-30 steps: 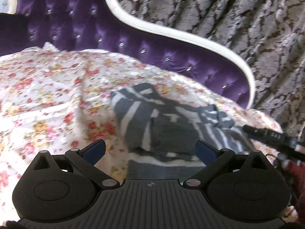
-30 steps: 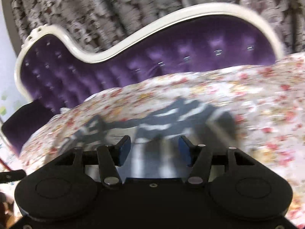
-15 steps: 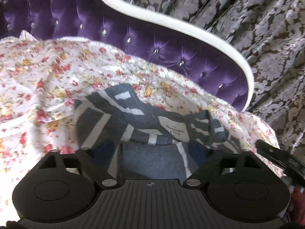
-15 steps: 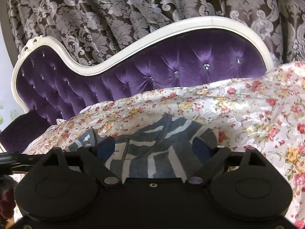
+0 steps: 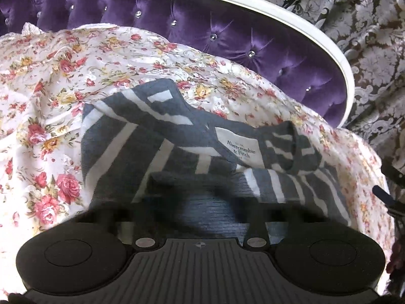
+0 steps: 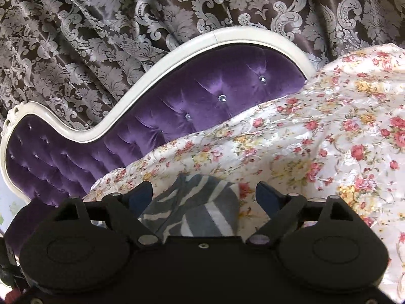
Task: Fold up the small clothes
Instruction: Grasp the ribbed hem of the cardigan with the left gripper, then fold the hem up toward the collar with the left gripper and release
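A grey and white striped garment (image 5: 177, 136) lies crumpled on a floral sheet (image 5: 63, 76), its white neck label (image 5: 240, 149) facing up. My left gripper (image 5: 202, 202) points down at the garment's near edge. Its blurred fingers have come together on the grey fabric. In the right wrist view, one end of the same garment (image 6: 202, 210) lies low between the fingers. My right gripper (image 6: 205, 192) stands wide open over it, and its blue pads do not touch the cloth. At the right edge of the left wrist view a blue-tipped finger (image 5: 381, 193) shows.
The floral sheet (image 6: 329, 139) covers a seat with a purple tufted back (image 5: 227, 33) edged by a white curved frame (image 5: 329, 43). A dark patterned curtain (image 6: 126, 12) hangs behind it. The sheet spreads out to the left of the garment.
My left gripper moved in closer to the garment and went from wide open to shut on its near edge. My right gripper opened wider and moved, so less of the garment shows in its view.
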A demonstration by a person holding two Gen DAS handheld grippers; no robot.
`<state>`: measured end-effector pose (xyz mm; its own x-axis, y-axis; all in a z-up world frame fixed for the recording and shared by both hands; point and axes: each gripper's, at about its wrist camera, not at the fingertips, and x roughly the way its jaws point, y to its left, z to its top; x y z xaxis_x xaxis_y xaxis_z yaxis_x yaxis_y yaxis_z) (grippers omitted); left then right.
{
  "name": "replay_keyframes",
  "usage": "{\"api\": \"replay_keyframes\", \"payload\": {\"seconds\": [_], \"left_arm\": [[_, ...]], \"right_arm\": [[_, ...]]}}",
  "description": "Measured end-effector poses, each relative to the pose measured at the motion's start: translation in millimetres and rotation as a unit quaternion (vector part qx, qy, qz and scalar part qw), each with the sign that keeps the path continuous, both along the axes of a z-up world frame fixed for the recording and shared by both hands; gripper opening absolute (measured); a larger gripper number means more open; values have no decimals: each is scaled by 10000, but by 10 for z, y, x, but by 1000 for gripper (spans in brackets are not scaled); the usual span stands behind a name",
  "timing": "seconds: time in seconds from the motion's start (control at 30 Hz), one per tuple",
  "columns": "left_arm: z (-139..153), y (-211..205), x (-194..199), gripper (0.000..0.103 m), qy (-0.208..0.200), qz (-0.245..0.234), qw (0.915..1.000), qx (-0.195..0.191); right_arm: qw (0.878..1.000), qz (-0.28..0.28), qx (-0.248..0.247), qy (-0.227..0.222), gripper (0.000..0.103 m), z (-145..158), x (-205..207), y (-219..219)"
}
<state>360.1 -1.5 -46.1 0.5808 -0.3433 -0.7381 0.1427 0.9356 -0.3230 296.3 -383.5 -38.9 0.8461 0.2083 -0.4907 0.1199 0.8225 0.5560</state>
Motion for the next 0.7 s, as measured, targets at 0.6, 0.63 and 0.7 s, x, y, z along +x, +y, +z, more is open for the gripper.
{"api": "replay_keyframes", "payload": {"seconds": [0.6,0.63,0.7], "left_arm": [[26,340,-143,10,-140,508,9983,232],[33,335,-156,11,-165,498,9982,284],[66,324,-193,14,-218,470,9979,377]], "right_arm": [[9596,808,-2120,1663,93,-387,244,446],[9510,855,-2413,1737,98,-427,240,468],[9512,849,-2426,1709,98,-407,211,444]]}}
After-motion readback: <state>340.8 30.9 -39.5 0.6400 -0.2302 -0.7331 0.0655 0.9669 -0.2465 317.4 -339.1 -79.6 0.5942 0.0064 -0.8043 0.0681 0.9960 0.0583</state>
